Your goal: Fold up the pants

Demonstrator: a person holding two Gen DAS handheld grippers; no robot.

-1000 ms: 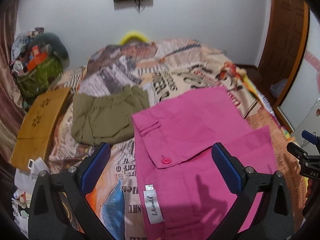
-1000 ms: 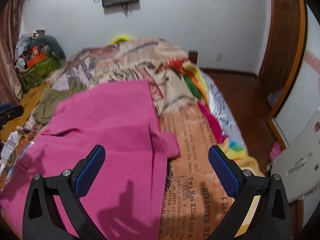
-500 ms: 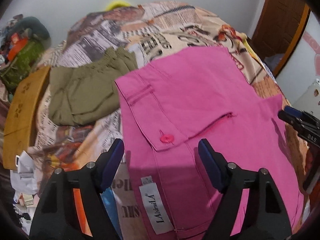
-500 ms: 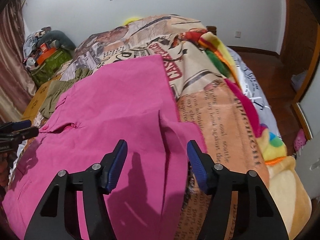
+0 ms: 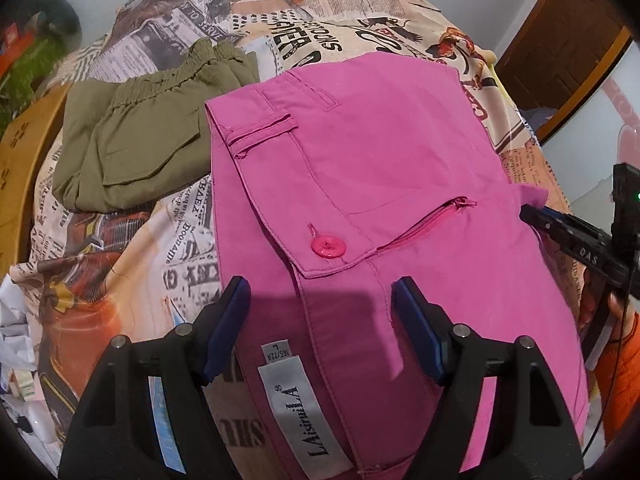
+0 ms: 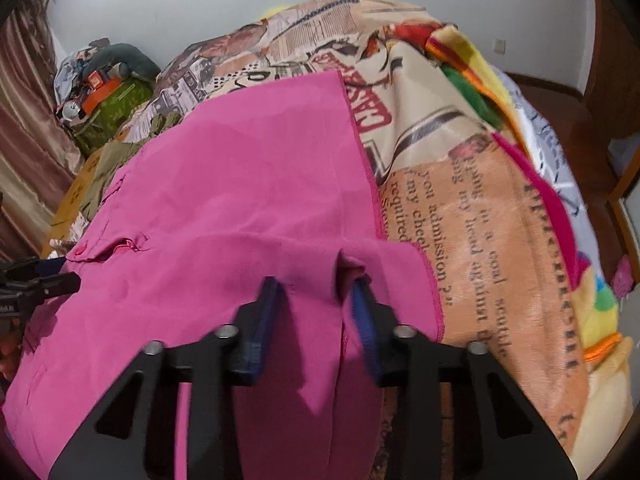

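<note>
Pink pants [image 5: 380, 168] lie on the bed, waistband with a pink button [image 5: 328, 247] and white label [image 5: 298, 412] nearest the left gripper. My left gripper [image 5: 322, 300] is open, low over the waistband, its fingers either side of the fly. In the right wrist view the pants [image 6: 240, 200] spread leftward. My right gripper [image 6: 316, 300] is open with its jaws narrowed around a raised fold of the pink cloth. The right gripper also shows at the right edge of the left wrist view [image 5: 560, 228].
Folded olive shorts [image 5: 136, 136] lie left of the pink pants on the newspaper-print blanket [image 5: 320, 20]. A yellow wooden board [image 5: 20, 168] sits at the bed's left edge. A wooden door [image 5: 560, 52] stands at right. Cluttered bags [image 6: 104, 96] sit by the curtain.
Both grippers have dropped toward the pants and their jaws have narrowed. The right gripper now straddles a fold of pink cloth.
</note>
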